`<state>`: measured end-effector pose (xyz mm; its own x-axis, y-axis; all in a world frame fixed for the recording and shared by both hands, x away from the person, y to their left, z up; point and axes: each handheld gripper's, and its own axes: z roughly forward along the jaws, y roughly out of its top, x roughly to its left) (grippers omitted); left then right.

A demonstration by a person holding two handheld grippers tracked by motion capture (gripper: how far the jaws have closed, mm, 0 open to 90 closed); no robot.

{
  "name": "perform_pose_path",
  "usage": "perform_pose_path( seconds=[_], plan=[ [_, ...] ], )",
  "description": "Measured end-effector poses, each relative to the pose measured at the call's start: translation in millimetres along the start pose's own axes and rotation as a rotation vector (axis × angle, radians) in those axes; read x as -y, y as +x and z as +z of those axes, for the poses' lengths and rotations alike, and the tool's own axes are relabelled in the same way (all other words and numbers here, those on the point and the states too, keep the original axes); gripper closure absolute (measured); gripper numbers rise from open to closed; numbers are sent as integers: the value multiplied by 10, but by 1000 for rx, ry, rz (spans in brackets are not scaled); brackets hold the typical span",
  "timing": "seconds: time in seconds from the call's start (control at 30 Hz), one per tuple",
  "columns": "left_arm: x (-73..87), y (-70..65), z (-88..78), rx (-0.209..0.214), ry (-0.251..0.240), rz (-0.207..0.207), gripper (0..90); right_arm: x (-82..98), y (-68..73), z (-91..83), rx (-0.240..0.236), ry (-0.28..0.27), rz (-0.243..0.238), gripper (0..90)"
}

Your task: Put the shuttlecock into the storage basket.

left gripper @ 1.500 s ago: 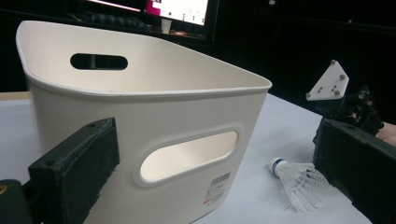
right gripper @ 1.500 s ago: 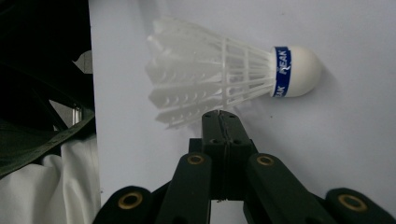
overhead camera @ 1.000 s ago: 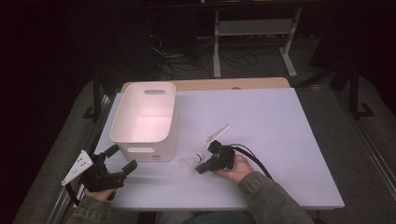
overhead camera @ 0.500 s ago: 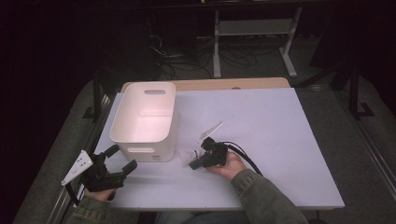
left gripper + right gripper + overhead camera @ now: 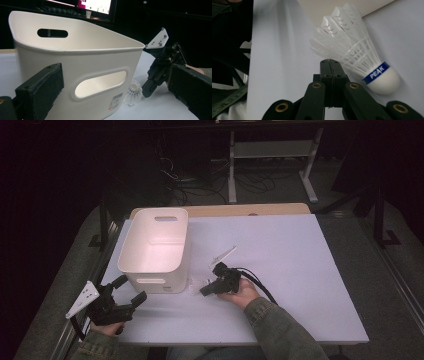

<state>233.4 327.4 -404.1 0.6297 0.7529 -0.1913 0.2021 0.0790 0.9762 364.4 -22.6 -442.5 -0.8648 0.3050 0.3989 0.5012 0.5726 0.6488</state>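
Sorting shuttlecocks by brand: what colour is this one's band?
Blue with white lettering, on the shuttlecock; clearest in the right gripper view.

The left hand-held gripper (image 5: 127, 291) lies low at the near left, its black jaws spread wide apart, gripped from behind by the left hand (image 5: 106, 324). The right hand-held gripper (image 5: 204, 290) points left with its jaws pressed together, nothing between them, the olive-sleeved right forearm (image 5: 280, 332) behind it.
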Motion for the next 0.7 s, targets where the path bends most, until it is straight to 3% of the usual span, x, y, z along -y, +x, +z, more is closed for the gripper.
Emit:
perform_pose_path(
  seconds=[0.17,0.7],
  plan=[
    [0,-3,4,3,-5,-2,0,-18,-44,-39,11,-22,37,885],
    [0,2,1,1,0,3,0,-108,-126,-8,46,-32,29,885]
  ],
)
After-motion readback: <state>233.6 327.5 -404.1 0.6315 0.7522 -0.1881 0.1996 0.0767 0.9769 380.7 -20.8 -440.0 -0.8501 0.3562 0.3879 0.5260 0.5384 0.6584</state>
